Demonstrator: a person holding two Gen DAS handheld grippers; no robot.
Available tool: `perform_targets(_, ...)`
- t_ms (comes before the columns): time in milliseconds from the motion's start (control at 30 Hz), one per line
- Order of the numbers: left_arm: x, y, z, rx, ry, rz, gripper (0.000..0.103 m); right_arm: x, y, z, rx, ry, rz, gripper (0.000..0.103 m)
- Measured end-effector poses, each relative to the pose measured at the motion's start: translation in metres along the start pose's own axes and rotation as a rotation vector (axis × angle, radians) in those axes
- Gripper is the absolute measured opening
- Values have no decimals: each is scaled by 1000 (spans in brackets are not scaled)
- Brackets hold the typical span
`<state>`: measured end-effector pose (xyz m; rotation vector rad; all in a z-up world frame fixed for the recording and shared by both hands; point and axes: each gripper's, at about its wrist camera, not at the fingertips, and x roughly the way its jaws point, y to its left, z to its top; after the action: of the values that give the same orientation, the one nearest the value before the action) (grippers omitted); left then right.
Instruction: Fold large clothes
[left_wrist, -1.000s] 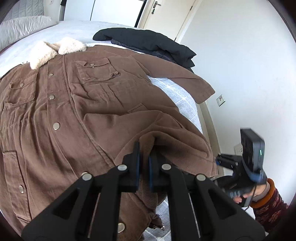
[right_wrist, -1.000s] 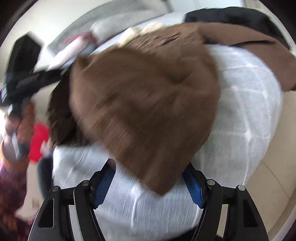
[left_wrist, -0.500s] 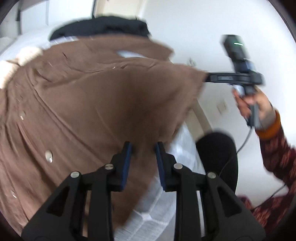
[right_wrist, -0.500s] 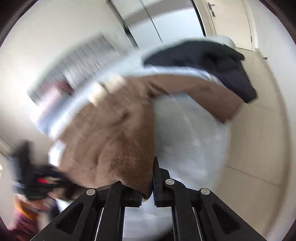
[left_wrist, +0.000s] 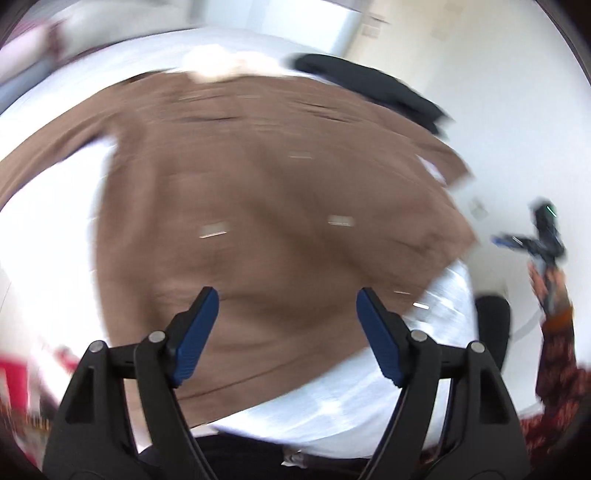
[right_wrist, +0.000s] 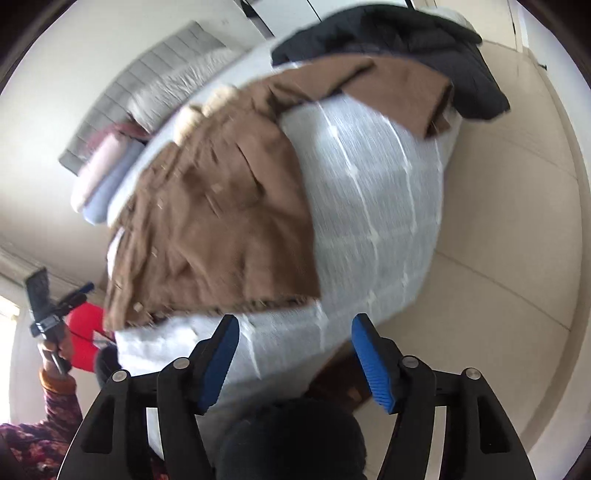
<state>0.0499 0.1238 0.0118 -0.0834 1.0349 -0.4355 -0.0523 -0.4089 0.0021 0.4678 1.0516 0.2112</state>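
A large brown coat (left_wrist: 266, 206) with a cream fleece collar (left_wrist: 229, 64) lies spread on the white bed (left_wrist: 354, 384); the left wrist view is blurred. My left gripper (left_wrist: 284, 306) hovers above the coat's lower part, jaws opening, nothing between them. In the right wrist view the same brown coat (right_wrist: 218, 229) lies folded over on the bed (right_wrist: 369, 206), one sleeve (right_wrist: 402, 92) stretched toward the far corner. My right gripper (right_wrist: 293, 332) hangs over the bed's near edge, jaws opening and empty. Each gripper appears in the other's view, the right gripper (left_wrist: 539, 236) and the left gripper (right_wrist: 48, 302).
A black jacket (right_wrist: 413, 40) lies at the bed's far corner, black jacket (left_wrist: 373, 88). Pillows and folded bedding (right_wrist: 110, 162) sit by the grey headboard. Beige floor (right_wrist: 517, 221) runs along the bed. A red object (right_wrist: 86, 336) is near the person's patterned sleeve (right_wrist: 40, 424).
Both grippers let go of the coat's hem and opened wide. The coat dropped onto the bed. The left gripper swept sideways; the right one rose and pulled back.
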Motion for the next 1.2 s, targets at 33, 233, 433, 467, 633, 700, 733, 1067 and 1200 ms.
perform_targets(33, -2, 11, -3, -34, 2, 30, 77, 2, 5, 6, -9, -19, -1, 66)
perform_targets(233, 14, 78, -34, -170, 63, 147, 78, 41, 29, 24, -103, -75, -53, 68)
perform_targets(433, 49, 120, -65, -398, 154, 6, 45, 89, 8, 29, 44, -3, -22, 66)
perform_targets(467, 45, 118, -65, -411, 136, -8, 32, 89, 8, 27, 59, -11, -13, 52)
perform_targets(633, -28, 95, -47, -360, -67, -15, 15, 47, 32, 31, 58, -60, 99, 7)
perform_targets(700, -49, 99, -44, -346, -105, 37, 14, 18, 45, 31, 2, -126, 79, 6)
perform_targets(733, -48, 105, -46, -349, -81, 84, 14, 10, 50, 30, -28, -134, 44, 5)
perform_targets(1067, -9, 92, -38, -210, 51, 326, 60, 36, -17, 6, 79, -39, -195, 26)
perform_targets(1200, -31, 63, -2, -153, -61, 334, 81, 3, -36, 41, 94, -167, -281, 67)
